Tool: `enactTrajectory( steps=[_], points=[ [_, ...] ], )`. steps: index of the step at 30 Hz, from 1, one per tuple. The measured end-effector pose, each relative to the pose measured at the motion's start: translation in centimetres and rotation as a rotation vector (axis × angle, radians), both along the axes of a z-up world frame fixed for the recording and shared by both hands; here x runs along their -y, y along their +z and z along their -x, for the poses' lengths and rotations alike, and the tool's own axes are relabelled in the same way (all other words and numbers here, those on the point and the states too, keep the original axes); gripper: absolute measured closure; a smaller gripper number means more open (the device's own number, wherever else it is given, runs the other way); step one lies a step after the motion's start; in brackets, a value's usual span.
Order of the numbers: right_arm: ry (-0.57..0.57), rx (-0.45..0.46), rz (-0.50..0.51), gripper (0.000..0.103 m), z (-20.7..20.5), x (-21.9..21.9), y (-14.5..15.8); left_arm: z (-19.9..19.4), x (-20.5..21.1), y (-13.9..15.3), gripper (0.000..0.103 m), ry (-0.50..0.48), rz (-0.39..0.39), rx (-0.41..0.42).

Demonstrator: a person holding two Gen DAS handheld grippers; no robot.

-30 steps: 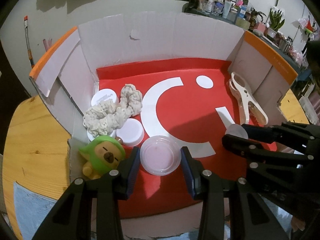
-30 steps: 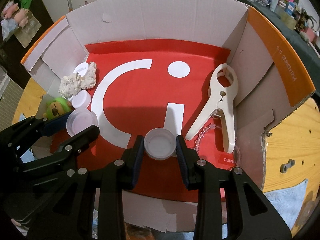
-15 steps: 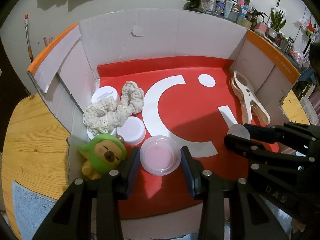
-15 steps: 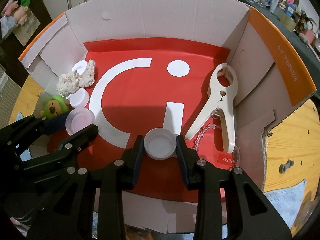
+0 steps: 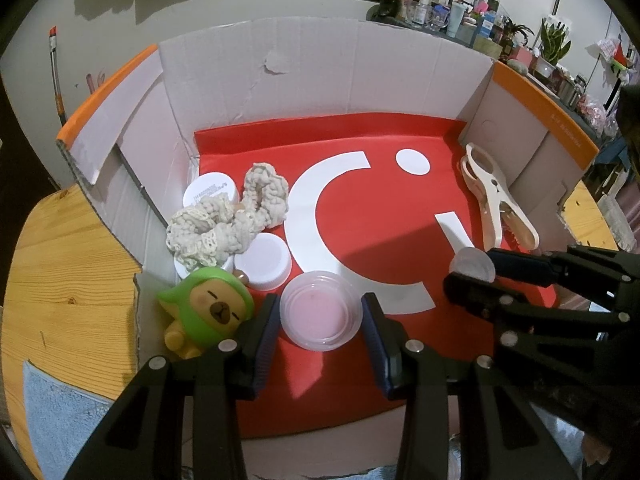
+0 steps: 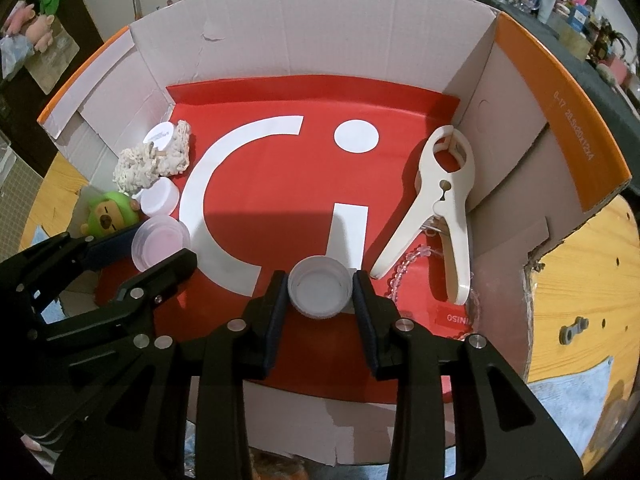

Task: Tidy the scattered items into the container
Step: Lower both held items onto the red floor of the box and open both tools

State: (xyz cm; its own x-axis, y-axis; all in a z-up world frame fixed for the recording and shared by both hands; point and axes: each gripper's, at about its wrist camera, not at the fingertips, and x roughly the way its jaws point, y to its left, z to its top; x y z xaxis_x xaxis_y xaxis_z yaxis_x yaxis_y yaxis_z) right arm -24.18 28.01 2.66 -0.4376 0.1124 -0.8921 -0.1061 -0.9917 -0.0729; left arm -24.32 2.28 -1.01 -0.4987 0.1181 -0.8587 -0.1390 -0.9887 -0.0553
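Note:
The container is an open cardboard box (image 5: 320, 80) (image 6: 320, 32) with a red floor. My left gripper (image 5: 320, 320) (image 6: 164, 246) is shut on a clear round lid (image 5: 320, 316) (image 6: 160, 240) low over the box's near left floor, beside a green capybara toy (image 5: 208, 308) (image 6: 108, 216). My right gripper (image 6: 320, 284) (image 5: 470, 268) has a small white cap (image 6: 320, 290) (image 5: 472, 264) between its fingers at the near right. Its jaws are opening, and the pads still sit against the cap's sides.
In the box lie cream scrunchies (image 5: 224, 224), a white cap (image 5: 264, 266), a labelled white lid (image 5: 210, 194), a large cream clip (image 6: 444, 208) and a clear bead bracelet (image 6: 404, 268). The box stands on a wooden table (image 6: 580, 280) with a blue cloth (image 5: 60, 408).

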Motion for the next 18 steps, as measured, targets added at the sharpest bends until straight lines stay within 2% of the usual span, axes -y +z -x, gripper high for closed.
enactTrajectory(
  steps=[10, 18],
  points=[
    [-0.003, -0.002, -0.014, 0.061, -0.4, -1.8, 0.9, -0.1, 0.0, 0.2, 0.058, -0.002, -0.002, 0.001],
    [-0.011, -0.005, -0.019, 0.060, -0.7, -3.7, 1.9, -0.2, -0.1, 0.3, 0.053, -0.006, -0.002, -0.007]
  ],
)
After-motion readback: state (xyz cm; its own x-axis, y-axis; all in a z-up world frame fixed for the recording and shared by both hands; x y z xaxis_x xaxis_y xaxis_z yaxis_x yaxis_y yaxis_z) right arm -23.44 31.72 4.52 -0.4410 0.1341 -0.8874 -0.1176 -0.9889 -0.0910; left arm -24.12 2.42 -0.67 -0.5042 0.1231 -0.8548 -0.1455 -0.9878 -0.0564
